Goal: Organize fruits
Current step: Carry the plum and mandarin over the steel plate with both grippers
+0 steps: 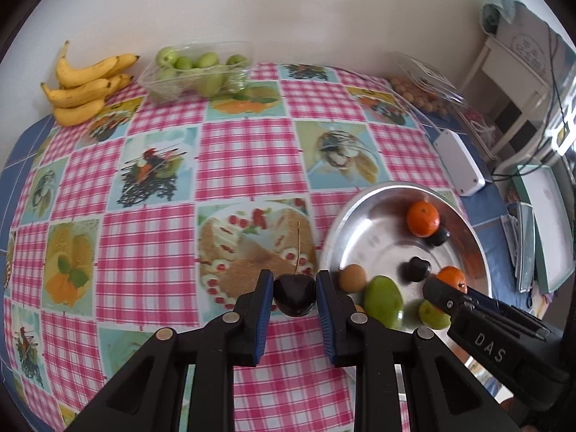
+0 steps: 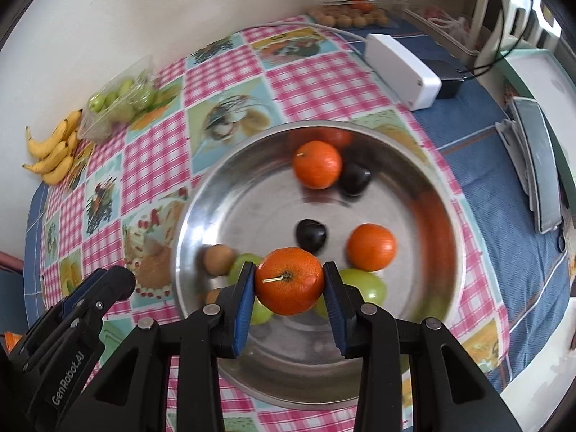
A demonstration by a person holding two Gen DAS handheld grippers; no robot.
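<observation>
Two claws are loaded. The left claw [image 1: 294, 297] pinches a dark cherry [image 1: 294, 294] between its blue pads, stem pointing away from the camera; it hangs over the cloth just left of the bowl [image 1: 367, 216], not yet above the rim. The right claw [image 2: 289, 282] clamps a tangerine [image 2: 290, 280] by its flanks, stem end towards the camera, and hovers over the near side of the bowl. Side grips on both fruits look chosen to keep round things from rolling out, and the light hold probably spares the cherry's skin.

Inside the bowl lie two more tangerines, two dark cherries, a brown round fruit by the left wall and green fruits at the near wall, partly hidden behind the held tangerine. So the bowl seems to be the gathering place, and both held fruits are likely bound for it; the open middle of the bowl looks the safest drop spot.

Beyond the bowl to the left, near the wall, sit a clear tub of green fruit [image 1: 196, 70] and bananas [image 1: 86, 86]. Behind the bowl to the right lie a white box [image 2: 403, 70] and a clear pack of small brown fruits [image 2: 345, 18].

A pink-checked cloth [image 1: 244, 154] with food pictures covers the worktop over blue fabric. A plain pale wall backs it; white furniture stands at the far right.
</observation>
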